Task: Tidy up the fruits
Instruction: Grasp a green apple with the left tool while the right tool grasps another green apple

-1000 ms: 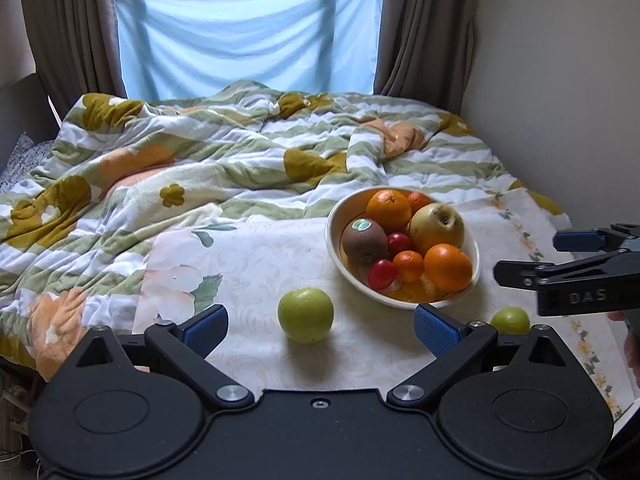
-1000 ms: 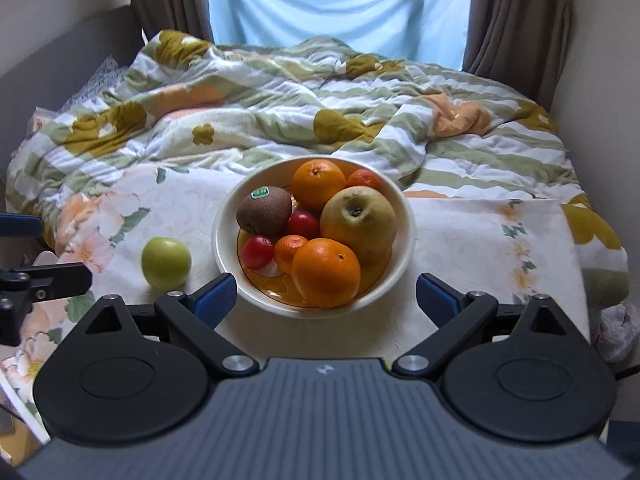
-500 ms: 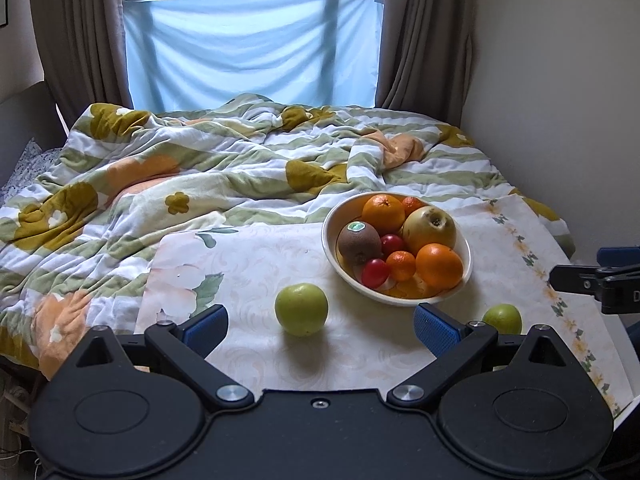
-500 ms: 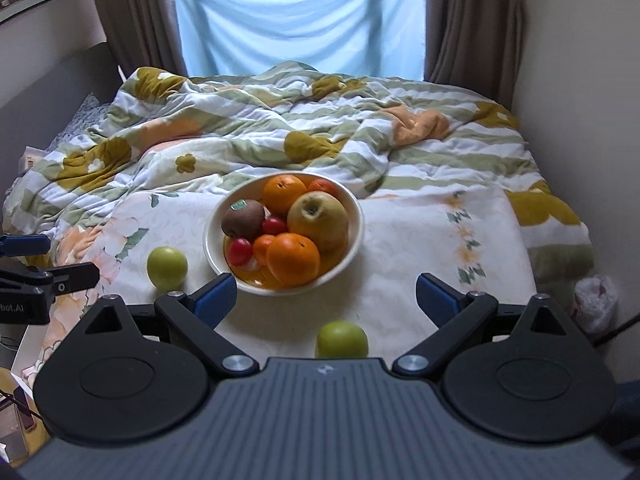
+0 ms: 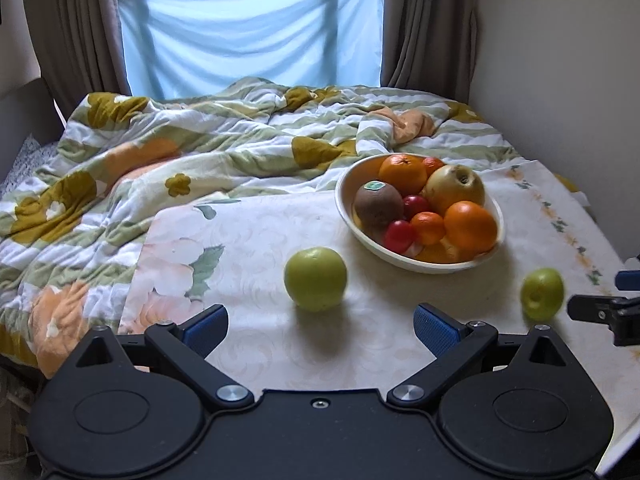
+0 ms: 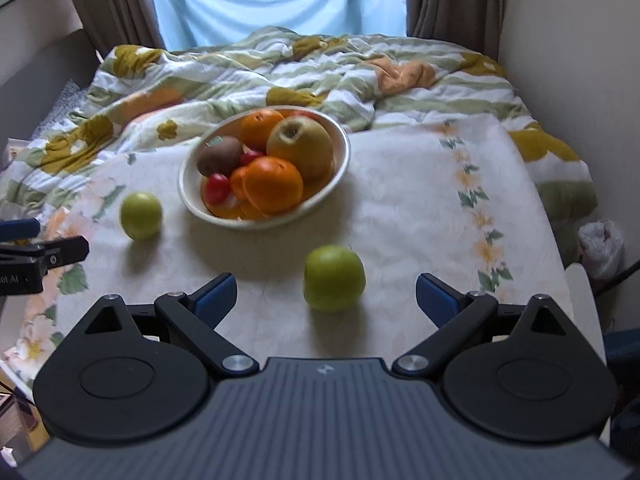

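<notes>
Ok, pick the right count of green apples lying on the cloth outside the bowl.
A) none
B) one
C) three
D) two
D: two green apples lie outside the bowl on the cloth, one to its left and one nearer the camera between the open fingers of the right tool; the bowl holds no green one that shows.

Soft daylight from the curtained window [image 5: 252, 28]; right view slightly blurred, fisheye-bent edges.
</notes>
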`<state>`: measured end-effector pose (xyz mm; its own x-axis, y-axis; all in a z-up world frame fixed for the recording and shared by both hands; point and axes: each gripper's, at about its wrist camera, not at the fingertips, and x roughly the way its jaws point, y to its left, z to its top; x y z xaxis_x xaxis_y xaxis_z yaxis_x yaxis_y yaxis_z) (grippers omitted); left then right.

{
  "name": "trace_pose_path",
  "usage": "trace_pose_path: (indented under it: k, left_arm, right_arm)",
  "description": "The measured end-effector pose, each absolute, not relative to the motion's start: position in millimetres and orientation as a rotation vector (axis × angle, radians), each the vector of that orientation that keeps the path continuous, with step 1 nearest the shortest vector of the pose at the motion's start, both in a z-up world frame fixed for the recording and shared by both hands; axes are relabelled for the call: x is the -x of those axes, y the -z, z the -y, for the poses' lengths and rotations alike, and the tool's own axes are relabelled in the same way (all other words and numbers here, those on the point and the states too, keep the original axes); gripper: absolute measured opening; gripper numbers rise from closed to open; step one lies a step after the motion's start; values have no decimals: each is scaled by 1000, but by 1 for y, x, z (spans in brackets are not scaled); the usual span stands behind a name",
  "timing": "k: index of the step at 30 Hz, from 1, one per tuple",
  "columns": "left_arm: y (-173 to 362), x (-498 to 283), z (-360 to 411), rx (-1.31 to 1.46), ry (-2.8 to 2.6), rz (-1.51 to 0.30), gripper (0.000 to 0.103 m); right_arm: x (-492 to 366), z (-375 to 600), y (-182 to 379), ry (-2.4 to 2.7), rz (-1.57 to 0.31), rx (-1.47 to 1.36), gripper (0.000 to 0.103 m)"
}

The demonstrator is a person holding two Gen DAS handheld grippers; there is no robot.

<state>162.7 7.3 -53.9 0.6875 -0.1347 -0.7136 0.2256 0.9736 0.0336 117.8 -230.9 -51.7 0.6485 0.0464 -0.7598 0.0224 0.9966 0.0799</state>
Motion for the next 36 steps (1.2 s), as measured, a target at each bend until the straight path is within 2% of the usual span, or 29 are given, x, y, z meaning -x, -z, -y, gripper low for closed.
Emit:
trace_pose_path:
  k: [10, 13, 15, 17, 20, 22, 23, 24, 28, 33, 36]
  left_arm:
    - [92, -207, -14, -175, 259, -772, 98]
    - [99, -219, -15, -158, 286, -788, 90]
    - [103, -225, -14, -144, 299, -800, 89]
    - [105, -228, -13, -132, 310, -807, 80]
    - [107, -234, -9, -123, 318, -824, 71]
    - [109, -237, -7, -121, 316, -830, 69]
    - [110, -237, -6, -123, 314, -832, 62]
    - [110, -238, -6, -121, 316, -836, 61]
    - [110, -239, -7, -115, 316, -840, 60]
    - [109, -234, -5, -135, 312, -841, 60]
    - [109, -231, -6, -123, 309, -846, 60]
  right_arm:
    - [-132, 224, 92, 40, -874, -109, 103]
    - [-137, 221, 98, 53, -866, -117, 103]
    - [-140, 220, 100, 63, -860, -120, 103]
    - [-142, 218, 102, 72, -853, -125, 103]
    - [-145, 217, 105, 81, -853, -130, 103]
    - [-147, 217, 106, 84, -858, -133, 102]
    - [-148, 218, 107, 87, -859, -135, 101]
    - [-148, 218, 107, 90, -858, -136, 100]
    - [-150, 218, 107, 88, -861, -125, 100]
    - [-153, 219, 108, 82, -871, -123, 88]
    - [-155, 220, 109, 80, -870, -121, 85]
